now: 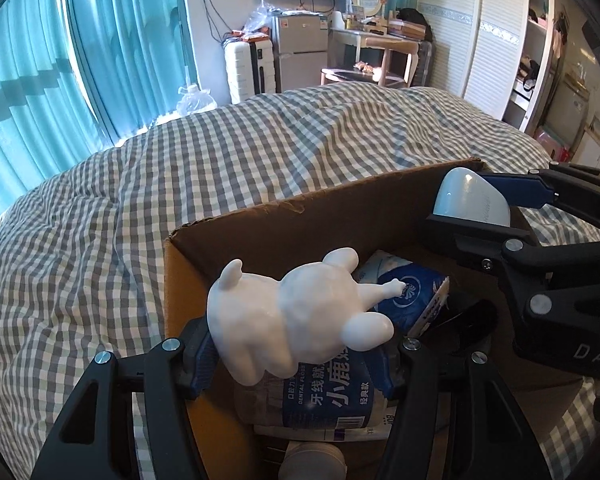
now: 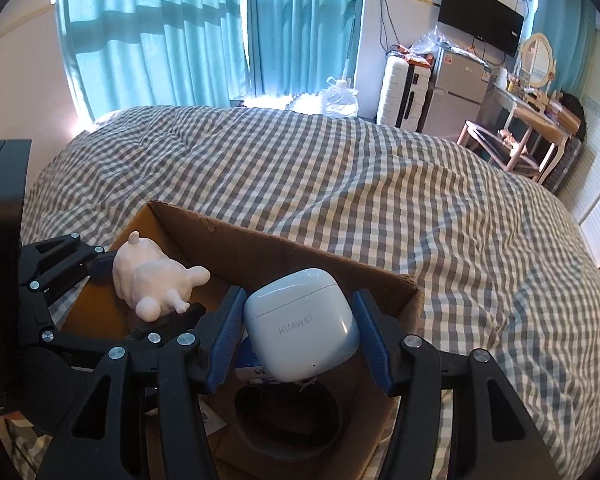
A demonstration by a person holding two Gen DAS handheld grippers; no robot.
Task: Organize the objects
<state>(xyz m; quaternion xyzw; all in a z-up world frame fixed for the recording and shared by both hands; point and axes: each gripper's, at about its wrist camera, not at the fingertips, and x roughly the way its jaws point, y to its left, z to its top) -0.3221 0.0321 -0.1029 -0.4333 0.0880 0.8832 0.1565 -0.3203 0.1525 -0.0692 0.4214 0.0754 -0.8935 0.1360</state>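
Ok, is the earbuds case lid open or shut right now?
Shut. In the right wrist view the earbuds case shows its lid seam closed flush, held between the right gripper fingers above the cardboard box.

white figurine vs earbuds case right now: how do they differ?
The white figurine is a lumpy matte animal shape with ears and limbs; the earbuds case is a smooth, glossy, rounded pale-blue box marked HUAWEI. The figurine sits in the left tool, lying tilted; the case sits in the right tool, upright, lid up. Both are held above the open cardboard box.
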